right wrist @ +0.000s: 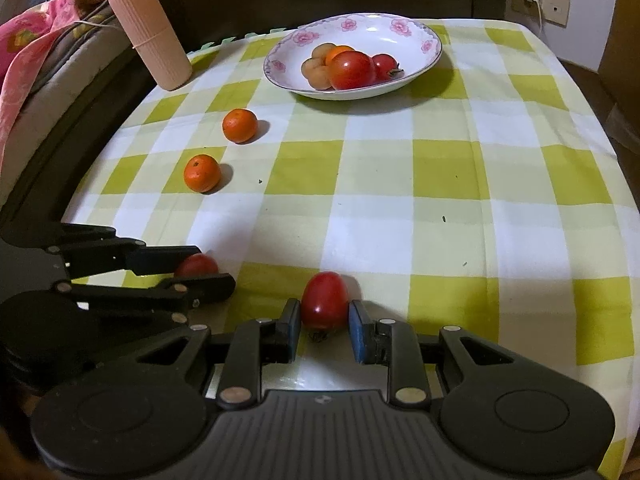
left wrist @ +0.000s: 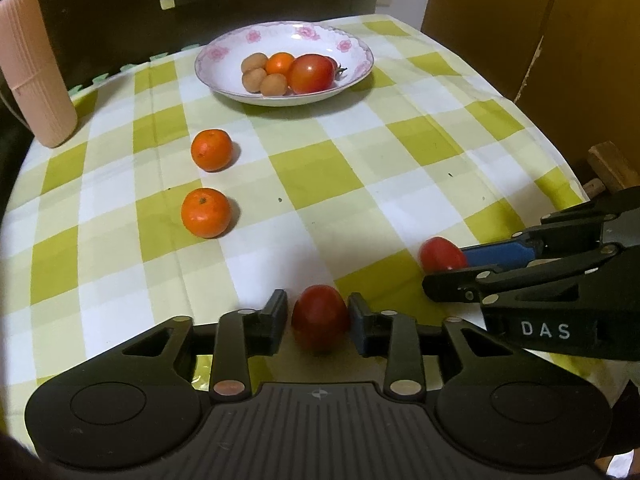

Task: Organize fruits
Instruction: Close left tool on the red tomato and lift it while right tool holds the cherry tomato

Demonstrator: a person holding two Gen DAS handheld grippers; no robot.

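Tomatoes sit at both our grippers right now; the right gripper (right wrist: 325,318) is clenched on the right tomato (right wrist: 324,300), pads pressed to both its sides, low over the green-and-white checked tablecloth (right wrist: 440,168) near its front edge; whether that fruit touches the cloth we can't tell.

Our left gripper (left wrist: 318,310) is released; the left tomato (left wrist: 320,320) is between its fingers but a thin gap shows at the left pad, so nothing is really squeezing it. It's a bit blurry there, fair warning.

Further back, two mandarins lie loose on the cloth, well apart from the grippers: the near mandarin (left wrist: 206,213) and the far mandarin (left wrist: 211,150), one behind the other on the left side.

At the far end is the flowered plate (left wrist: 348,46), white with pink blossoms on the rim; it holds a big tomato, a smaller one behind it, one small orange fruit and a few brownish longan-looking fruits, all bunched together.

A pink ribbed case (left wrist: 34,68) stands at the far left corner, leaning slightly.
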